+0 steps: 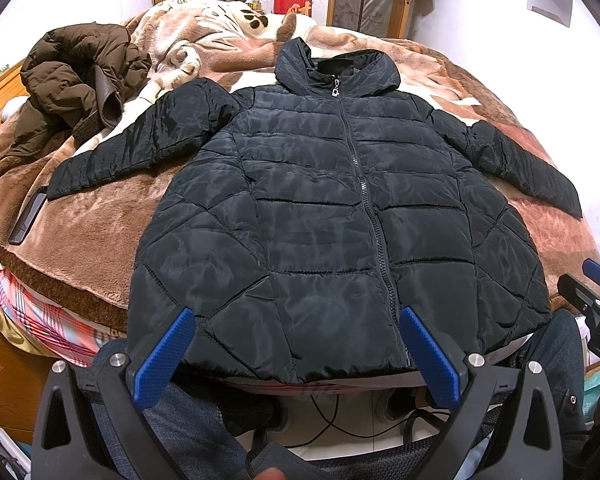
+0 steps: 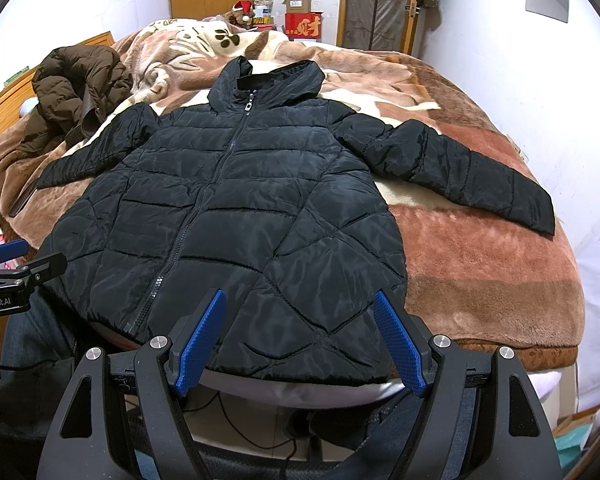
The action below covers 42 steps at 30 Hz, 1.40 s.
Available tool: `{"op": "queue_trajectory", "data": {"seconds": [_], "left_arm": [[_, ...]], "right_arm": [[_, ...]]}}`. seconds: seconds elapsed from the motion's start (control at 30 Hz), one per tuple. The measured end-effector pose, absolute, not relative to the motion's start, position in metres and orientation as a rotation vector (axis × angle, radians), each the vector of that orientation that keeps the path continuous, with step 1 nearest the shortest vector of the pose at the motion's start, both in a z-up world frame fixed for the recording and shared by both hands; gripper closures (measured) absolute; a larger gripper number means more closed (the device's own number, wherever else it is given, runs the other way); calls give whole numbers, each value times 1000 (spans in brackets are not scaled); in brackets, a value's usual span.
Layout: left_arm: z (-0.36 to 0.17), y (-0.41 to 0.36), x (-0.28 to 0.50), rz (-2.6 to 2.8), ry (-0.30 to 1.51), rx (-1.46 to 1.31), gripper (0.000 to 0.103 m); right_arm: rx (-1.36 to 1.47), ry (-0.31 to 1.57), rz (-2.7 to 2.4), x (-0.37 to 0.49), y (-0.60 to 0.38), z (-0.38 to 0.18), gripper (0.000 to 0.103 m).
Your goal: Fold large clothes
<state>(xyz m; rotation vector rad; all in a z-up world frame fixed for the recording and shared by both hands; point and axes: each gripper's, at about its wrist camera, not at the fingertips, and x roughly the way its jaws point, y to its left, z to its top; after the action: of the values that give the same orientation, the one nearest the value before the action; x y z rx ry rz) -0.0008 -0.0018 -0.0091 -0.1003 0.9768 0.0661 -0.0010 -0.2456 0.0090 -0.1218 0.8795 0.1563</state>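
A black quilted puffer jacket (image 1: 320, 216) (image 2: 228, 216) lies flat on the bed, front up, zipped, hood toward the far side, both sleeves spread outward. Its hem hangs at the near bed edge. My left gripper (image 1: 298, 320) is open, hovering just in front of the hem left of the zipper, holding nothing. My right gripper (image 2: 300, 304) is open too, above the hem right of the zipper, nothing between its blue pads (image 2: 400, 340). Each gripper shows at the edge of the other view: the right gripper (image 1: 592, 292) and the left gripper (image 2: 24, 260).
A crumpled brown coat (image 1: 76, 84) (image 2: 76, 84) lies at the bed's far left. A dark flat device (image 1: 28, 216) rests by the left sleeve cuff. A brown plush blanket (image 2: 480, 260) covers the bed. A person's jeans-clad legs (image 1: 188, 420) and cables are below the bed edge.
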Motion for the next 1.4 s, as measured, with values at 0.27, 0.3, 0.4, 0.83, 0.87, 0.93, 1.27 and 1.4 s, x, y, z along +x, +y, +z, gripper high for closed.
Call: {"op": "queue_trajectory", "data": {"seconds": [0.27, 0.3, 0.4, 0.83, 0.87, 0.93, 1.27, 1.4], "left_arm": [[-10, -2, -2, 65, 980, -98, 0], [-10, -2, -1, 66, 981, -98, 0], [-10, -1, -2, 60, 977, -101, 0], [-14, 20, 21, 87, 954, -72, 0], [-15, 25, 26, 97, 951, -72, 0], [-16, 35, 35, 108, 951, -86, 0], [-24, 103, 87, 225, 928, -158, 0], [-32, 141, 110, 274, 931, -203, 0]], "right_arm": [[-123, 880, 156, 0, -246, 9, 27], [-123, 880, 156, 0, -246, 9, 27], [-123, 882, 156, 0, -246, 9, 27], [-113, 872, 191, 23, -238, 4, 27], [-117, 874, 200, 28, -235, 6, 27], [-122, 879, 221, 37, -230, 7, 27], [-193, 891, 300, 97, -193, 5, 27], [-208, 894, 320, 125, -177, 1, 27]]}}
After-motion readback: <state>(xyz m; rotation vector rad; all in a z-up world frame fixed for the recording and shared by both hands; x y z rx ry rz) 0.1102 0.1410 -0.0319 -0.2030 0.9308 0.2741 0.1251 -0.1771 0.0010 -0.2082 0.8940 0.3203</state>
